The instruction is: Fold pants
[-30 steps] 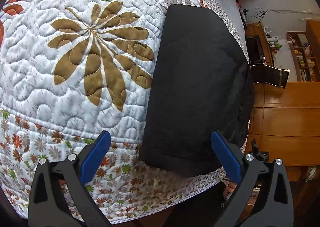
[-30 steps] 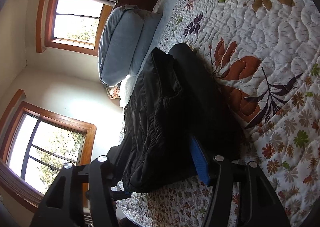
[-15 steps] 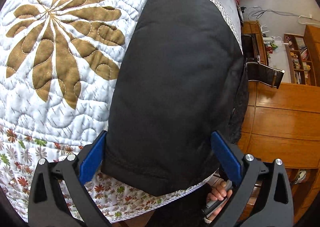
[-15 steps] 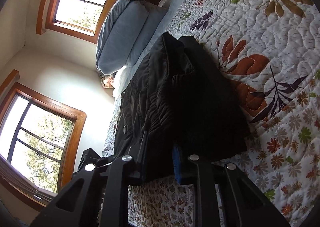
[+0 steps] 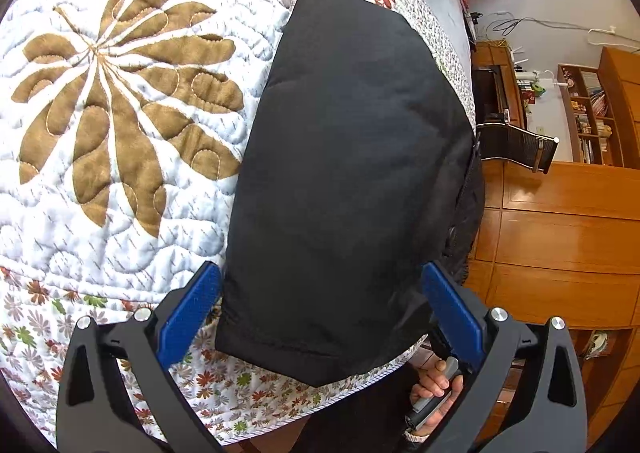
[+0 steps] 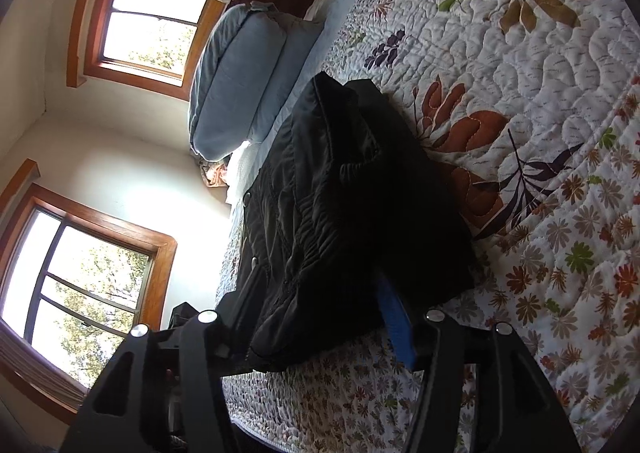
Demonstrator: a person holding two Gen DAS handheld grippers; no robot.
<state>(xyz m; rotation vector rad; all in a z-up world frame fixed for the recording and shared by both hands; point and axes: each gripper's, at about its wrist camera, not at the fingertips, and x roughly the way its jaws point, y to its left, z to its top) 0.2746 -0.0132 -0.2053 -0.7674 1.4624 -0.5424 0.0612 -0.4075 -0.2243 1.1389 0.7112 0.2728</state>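
Note:
The black pants lie folded in a thick bundle on the floral quilt, at the bed's edge. My left gripper is open, its blue pads either side of the bundle's near end, just above it. In the right wrist view the pants show their elastic waistband and snaps. My right gripper is open, with the bundle's near edge between its jaws; one blue pad shows, the other is hidden by the cloth.
Blue-grey pillows lie at the head of the bed. Wooden floor, a chair and shelves are beside the bed. Two windows are in the wall. A hand holds the right gripper's handle.
My right gripper closed on the pants' edge half a second ago and has now opened again. My left gripper first moved in over the bundle, then drew back slightly, staying open.

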